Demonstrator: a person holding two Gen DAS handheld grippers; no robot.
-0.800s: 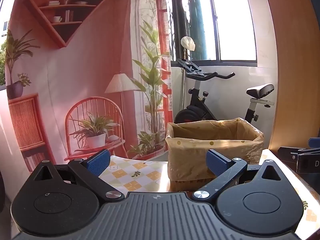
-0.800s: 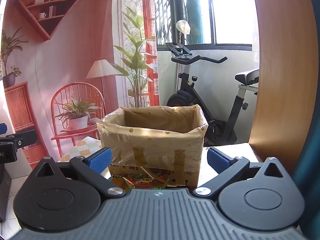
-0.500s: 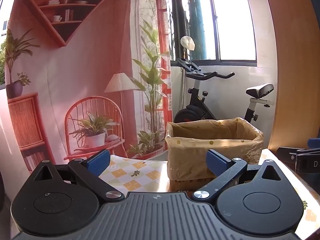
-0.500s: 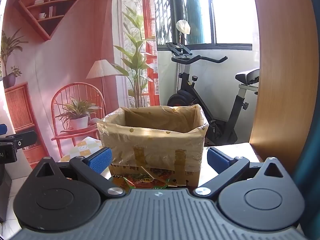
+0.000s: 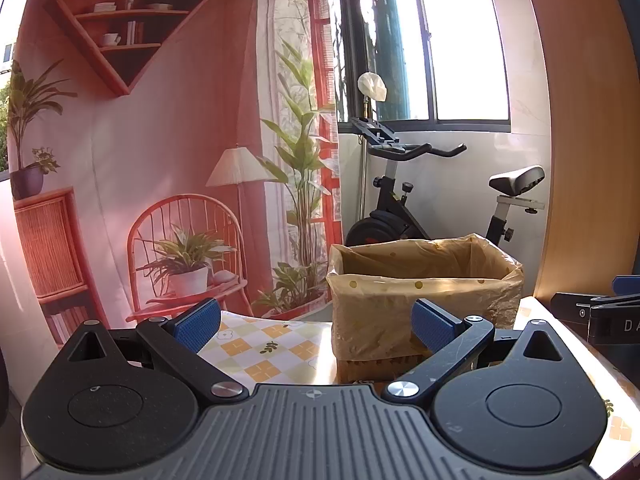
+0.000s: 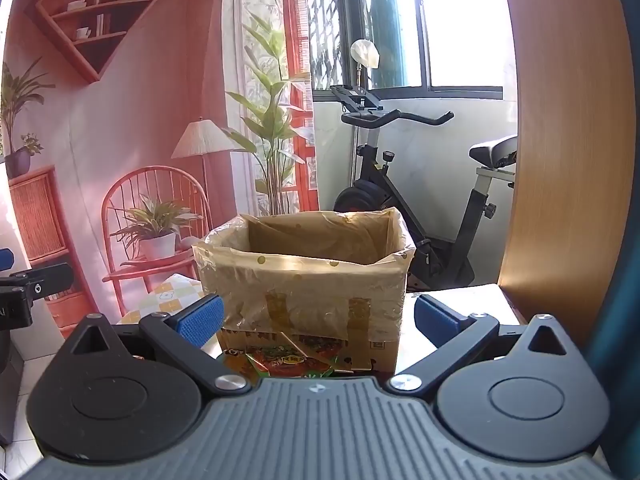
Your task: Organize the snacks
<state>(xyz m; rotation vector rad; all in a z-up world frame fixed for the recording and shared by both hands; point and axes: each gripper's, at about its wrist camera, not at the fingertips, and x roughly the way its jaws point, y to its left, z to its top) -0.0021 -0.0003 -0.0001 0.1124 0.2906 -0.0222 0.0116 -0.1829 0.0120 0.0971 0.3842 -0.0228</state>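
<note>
A cardboard box lined with a tan plastic bag point(image 6: 304, 280) stands open on the table, straight ahead in the right wrist view and to the right in the left wrist view point(image 5: 424, 284). A green and red snack packet point(image 6: 288, 362) lies on the table in front of the box, just below my right gripper point(image 6: 318, 322). The right gripper is open and empty, level with the box's front. My left gripper point(image 5: 316, 324) is open and empty, to the left of the box above the checked tablecloth point(image 5: 264, 344). The inside of the box is hidden.
A wooden panel point(image 6: 560, 160) rises close on the right of the box. The other gripper shows at the right edge of the left wrist view point(image 5: 600, 316). An exercise bike point(image 5: 420, 200) and a printed room backdrop point(image 5: 160, 140) stand behind the table.
Almost nothing has changed. Both grippers stay open and hold about the same place, with the right one drifted very slightly.
</note>
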